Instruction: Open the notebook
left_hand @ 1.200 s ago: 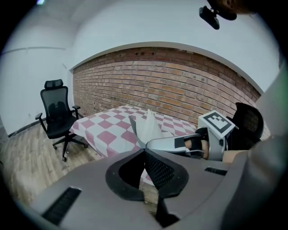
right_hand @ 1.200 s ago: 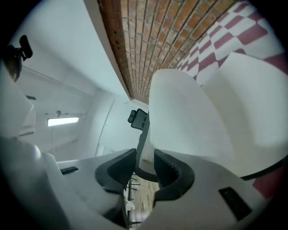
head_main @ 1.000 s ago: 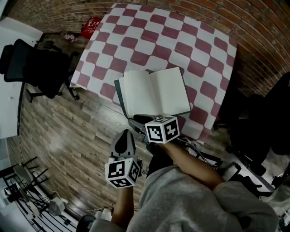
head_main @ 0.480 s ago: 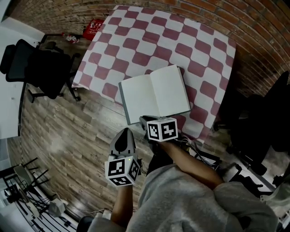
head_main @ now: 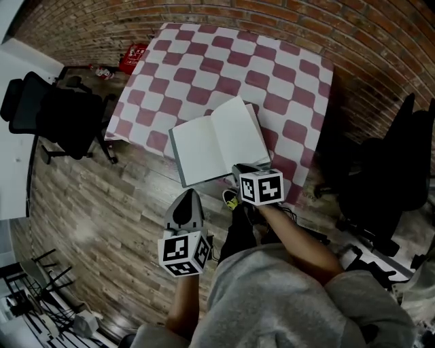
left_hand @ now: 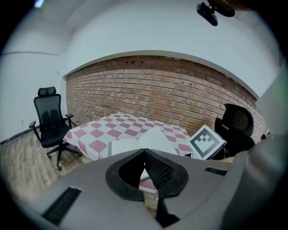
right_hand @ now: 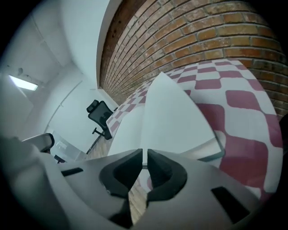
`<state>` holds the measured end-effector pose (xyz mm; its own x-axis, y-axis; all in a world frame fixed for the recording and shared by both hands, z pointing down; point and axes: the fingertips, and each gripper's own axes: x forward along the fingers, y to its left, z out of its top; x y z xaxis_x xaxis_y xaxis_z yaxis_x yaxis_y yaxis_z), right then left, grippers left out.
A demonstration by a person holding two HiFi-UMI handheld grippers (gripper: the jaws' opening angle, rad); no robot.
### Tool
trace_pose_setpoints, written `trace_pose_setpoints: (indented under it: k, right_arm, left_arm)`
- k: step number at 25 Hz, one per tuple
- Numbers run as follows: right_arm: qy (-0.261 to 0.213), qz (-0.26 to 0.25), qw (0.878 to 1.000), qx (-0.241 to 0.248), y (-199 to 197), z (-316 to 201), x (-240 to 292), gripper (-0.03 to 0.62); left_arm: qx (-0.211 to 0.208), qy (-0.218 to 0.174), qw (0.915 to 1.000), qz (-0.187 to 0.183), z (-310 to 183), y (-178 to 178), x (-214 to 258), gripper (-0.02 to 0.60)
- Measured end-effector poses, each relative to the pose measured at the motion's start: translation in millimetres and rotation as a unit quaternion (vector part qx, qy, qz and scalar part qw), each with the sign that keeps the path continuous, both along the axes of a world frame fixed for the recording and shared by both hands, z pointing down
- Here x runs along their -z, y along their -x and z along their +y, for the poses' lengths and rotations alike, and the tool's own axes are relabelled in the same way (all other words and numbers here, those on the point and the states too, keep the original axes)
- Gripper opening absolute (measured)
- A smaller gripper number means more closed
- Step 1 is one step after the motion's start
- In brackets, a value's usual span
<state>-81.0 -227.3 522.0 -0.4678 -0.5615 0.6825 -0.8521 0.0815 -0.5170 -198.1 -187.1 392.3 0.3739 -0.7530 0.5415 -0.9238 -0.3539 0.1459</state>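
The notebook (head_main: pixel 217 139) lies open and flat, blank white pages up, at the near edge of the red-and-white checked table (head_main: pixel 204 61). My right gripper (head_main: pixel 240 168) sits just off the notebook's near right corner, pointing down at it. Its jaws have just been closing and now stand almost together with nothing between them; the right gripper view shows only a hairline slit at my right gripper (right_hand: pixel 144 155), with the notebook (right_hand: pixel 171 112) beyond. My left gripper (head_main: pixel 187 195) hovers over the floor short of the table, shut and empty. The left gripper view shows my left gripper (left_hand: pixel 144 153) and the notebook (left_hand: pixel 144 140) behind.
A black office chair (head_main: pixel 58 112) stands left of the table, and another black chair (head_main: pixel 387 180) to its right. A brick wall (head_main: pixel 285 17) runs behind the table. A red object (head_main: pixel 136 49) lies on the wooden floor by the wall. A white desk (head_main: pixel 13 136) is at far left.
The notebook's raised left pages have dropped flat. My right gripper slid right along the notebook's near edge, off the book. The left gripper kept about the same place.
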Motion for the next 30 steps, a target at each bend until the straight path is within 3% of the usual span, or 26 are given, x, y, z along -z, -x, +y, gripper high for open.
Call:
trace_pose_setpoints:
  k: [12,17,30]
  right_arm:
    - [-0.083,0.024,0.996,-0.008,-85.0,38.3,69.9,0.051]
    - [-0.150,0.036,0.988,0.002,-121.3,55.8,120.9,0.051]
    - [-0.246,0.048,0.968,0.001,-197.4,143.0,215.1,0.051]
  left_arm:
    - [-0.001,-0.048,0.9989,0.000,37.2,-44.1,39.7,0.008]
    - [0.004,-0.070,0.9976,-0.002,59.8,-63.2,53.8,0.008]
    - [-0.025,-0.099,0.9948,-0.004,127.3,-116.7,76.7,0.008]
